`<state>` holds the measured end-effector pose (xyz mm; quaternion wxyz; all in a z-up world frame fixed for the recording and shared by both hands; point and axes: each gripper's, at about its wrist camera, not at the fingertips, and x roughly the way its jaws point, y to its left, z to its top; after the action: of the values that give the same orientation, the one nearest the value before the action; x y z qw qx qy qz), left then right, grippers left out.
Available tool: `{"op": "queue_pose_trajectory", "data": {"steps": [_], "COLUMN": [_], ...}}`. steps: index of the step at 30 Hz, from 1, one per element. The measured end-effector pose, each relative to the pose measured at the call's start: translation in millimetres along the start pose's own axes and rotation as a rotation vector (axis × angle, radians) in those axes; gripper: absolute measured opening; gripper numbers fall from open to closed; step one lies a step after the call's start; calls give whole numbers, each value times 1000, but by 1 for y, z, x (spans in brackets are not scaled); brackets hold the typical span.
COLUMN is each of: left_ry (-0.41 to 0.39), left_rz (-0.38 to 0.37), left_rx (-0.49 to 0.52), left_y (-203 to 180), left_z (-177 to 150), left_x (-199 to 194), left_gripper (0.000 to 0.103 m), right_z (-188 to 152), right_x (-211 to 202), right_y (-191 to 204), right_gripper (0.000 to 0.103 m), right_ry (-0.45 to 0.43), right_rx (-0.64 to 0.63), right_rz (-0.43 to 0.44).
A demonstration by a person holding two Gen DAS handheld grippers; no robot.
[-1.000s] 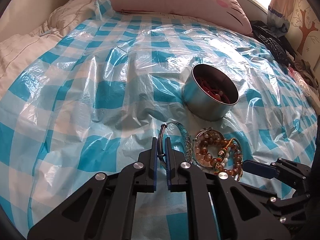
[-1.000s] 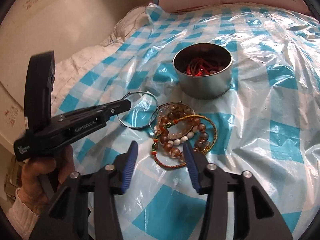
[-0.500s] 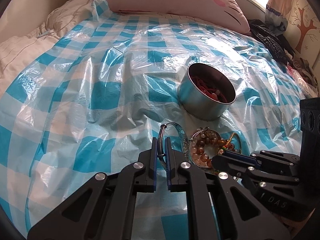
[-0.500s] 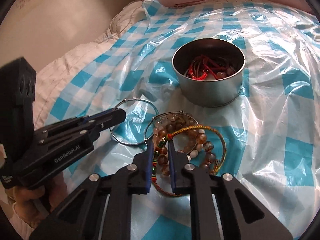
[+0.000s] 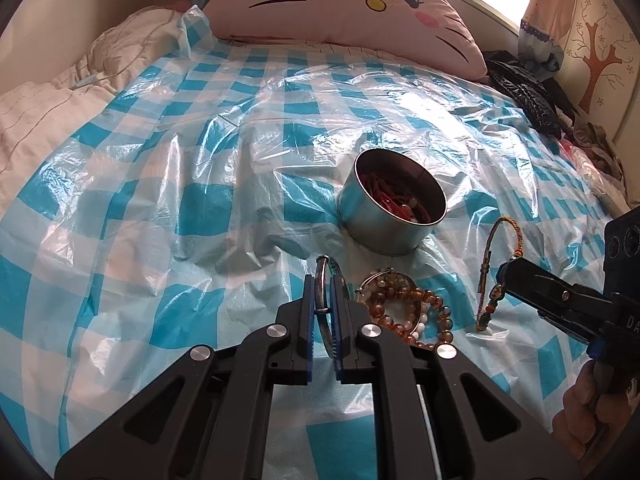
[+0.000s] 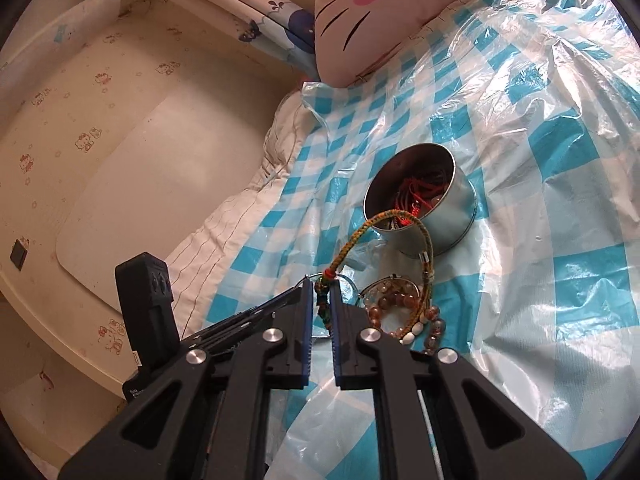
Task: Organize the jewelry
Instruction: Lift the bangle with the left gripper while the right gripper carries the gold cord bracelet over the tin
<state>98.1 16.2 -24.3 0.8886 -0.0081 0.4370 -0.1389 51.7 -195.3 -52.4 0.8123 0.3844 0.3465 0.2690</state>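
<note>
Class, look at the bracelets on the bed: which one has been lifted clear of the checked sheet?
The braided yellow cord bracelet, pinched by the right gripper and arching up. The amber bead bracelets lie flat; the metal bangle sits in the left gripper.

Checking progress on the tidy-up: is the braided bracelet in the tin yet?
Out. The braided bracelet hangs from the right claw, in front of the tin.

I saw wide open room over the checked plastic sheet (image 5: 168,184) left of the metal tin (image 5: 390,220). The tin's mouth was unobstructed from above. In front of it, the beaded bracelets (image 5: 408,312) crowded the sheet. The cat pillow (image 5: 340,4) blocked the far end, and dark clutter (image 5: 524,96) lined the right edge of the bed.
</note>
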Motion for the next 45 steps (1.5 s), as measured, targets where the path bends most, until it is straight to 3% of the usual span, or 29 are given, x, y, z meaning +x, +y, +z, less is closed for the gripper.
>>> {"op": "queue_pose_trajectory", "data": {"steps": [15,45], "left_ry": [-52,-103], "left_rz": [-20,-56], "left_rx": [56,115], "left_y": [-24,-69], "left_z": [17,54], "left_x": [-25,-14], "left_gripper": [7,7], "right_z": [3,26], "right_x": [-11,-18], "right_y": [0,-1], "right_gripper": [9,9], "right_ry": [-47,-106], "right_rx": [-18,-73], "right_rz": [19,-8]}}
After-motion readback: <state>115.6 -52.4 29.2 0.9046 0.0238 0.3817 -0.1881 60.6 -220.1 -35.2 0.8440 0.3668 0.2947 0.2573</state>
